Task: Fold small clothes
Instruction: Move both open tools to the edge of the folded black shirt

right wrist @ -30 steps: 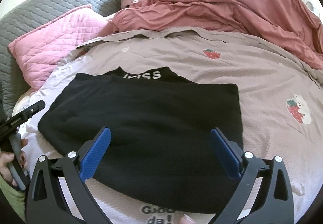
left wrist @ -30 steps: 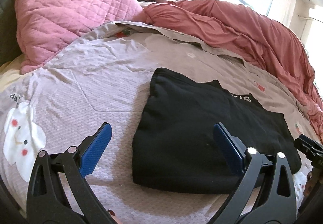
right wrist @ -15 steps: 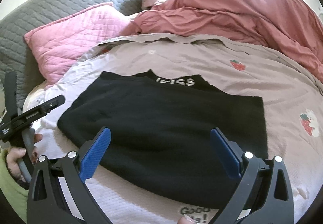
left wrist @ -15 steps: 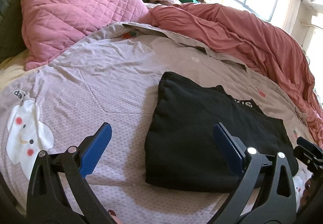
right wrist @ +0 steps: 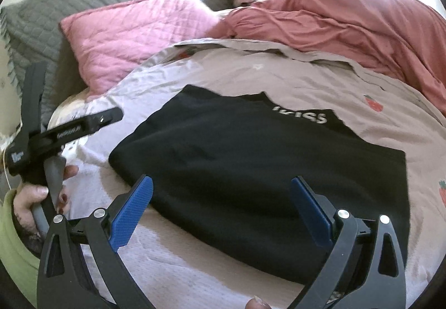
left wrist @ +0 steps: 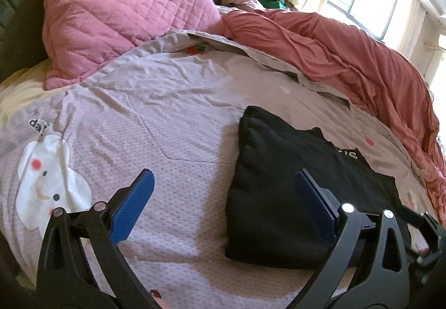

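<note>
A black garment [right wrist: 251,175], already folded into a rough rectangle, is seen lying flat on the bed cover [left wrist: 156,141], in the centre of the right wrist view and at the lower right of the left wrist view. The left gripper [left wrist: 223,200] is held with its jaws spread wide and nothing between them; the right gripper [right wrist: 221,207] is likewise released and empty above the near edge of the garment. The cloth is judged soft, light and limp, so it would sag if lifted. A pinch through all layers at a corner or folded edge is advised.
</note>
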`<state>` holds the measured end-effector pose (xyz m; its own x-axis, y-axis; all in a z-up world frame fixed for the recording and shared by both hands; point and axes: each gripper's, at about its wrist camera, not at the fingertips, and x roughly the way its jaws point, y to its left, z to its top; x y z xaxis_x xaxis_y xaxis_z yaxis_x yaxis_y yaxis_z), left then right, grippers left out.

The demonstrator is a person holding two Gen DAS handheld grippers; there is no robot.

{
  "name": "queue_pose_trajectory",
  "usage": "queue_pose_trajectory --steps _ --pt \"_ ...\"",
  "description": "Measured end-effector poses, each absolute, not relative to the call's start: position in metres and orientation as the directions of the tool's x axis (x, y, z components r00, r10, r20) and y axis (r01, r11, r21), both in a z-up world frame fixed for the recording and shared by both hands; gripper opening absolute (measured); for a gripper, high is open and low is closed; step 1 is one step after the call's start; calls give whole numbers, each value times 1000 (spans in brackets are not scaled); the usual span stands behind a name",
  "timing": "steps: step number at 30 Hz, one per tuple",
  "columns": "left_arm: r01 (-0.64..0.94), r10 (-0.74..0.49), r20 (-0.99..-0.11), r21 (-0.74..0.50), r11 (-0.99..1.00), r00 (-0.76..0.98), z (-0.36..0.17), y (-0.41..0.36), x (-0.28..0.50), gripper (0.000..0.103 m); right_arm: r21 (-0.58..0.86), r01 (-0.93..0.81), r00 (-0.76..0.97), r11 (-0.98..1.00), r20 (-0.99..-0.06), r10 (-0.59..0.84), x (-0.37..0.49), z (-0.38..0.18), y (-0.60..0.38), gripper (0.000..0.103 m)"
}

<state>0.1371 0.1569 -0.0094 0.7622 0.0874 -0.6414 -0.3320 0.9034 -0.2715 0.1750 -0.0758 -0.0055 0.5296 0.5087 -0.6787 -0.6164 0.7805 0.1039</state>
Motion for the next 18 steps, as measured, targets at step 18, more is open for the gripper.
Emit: queue_pose_trajectory --steps 18 --pt "-496 143 -704 -326 805 696 -25 207 130 94 -228 -767 545 600 -726 420 146 -49 39 98"
